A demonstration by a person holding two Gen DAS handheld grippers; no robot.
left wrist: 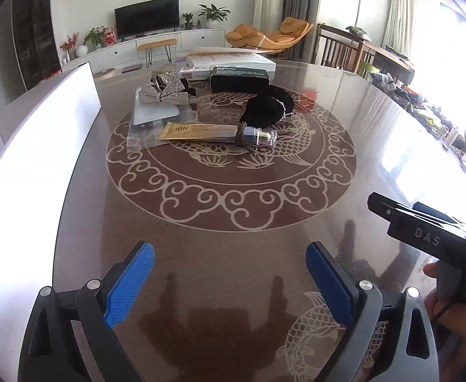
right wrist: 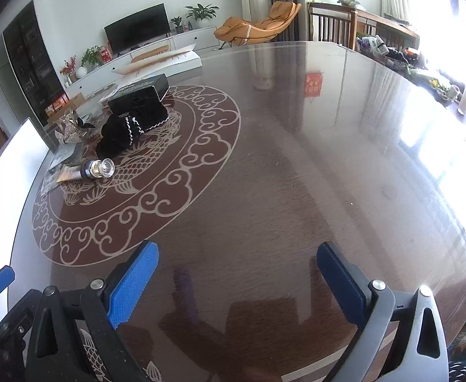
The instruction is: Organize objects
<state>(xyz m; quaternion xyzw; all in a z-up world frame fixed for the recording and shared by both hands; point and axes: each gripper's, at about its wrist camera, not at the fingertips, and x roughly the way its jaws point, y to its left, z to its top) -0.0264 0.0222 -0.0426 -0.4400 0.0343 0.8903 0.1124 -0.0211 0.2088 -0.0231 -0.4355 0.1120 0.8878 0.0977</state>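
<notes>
A cluster of items lies at the far side of the patterned round table (left wrist: 233,210). It holds a gold tube (left wrist: 198,132), a small glass bottle (left wrist: 260,136), a black velvet pouch (left wrist: 269,106), a black box (left wrist: 240,79), a silver rhinestone bow (left wrist: 163,95) and a clear plastic bag (left wrist: 155,117). My left gripper (left wrist: 229,273) hovers open over bare tabletop, well short of them. My right gripper (right wrist: 237,281) is open too, with nothing between its blue pads. In its view the bottle (right wrist: 100,168), pouch (right wrist: 121,133) and black box (right wrist: 140,94) are far off to the left.
A white flat box (left wrist: 233,60) lies behind the black box. A white panel (left wrist: 42,127) borders the table's left edge. A hand (left wrist: 455,312) holds the other tool's black body (left wrist: 423,232) at the right. Wooden chairs (left wrist: 341,49) and a cluttered sideboard (left wrist: 407,92) stand beyond the table.
</notes>
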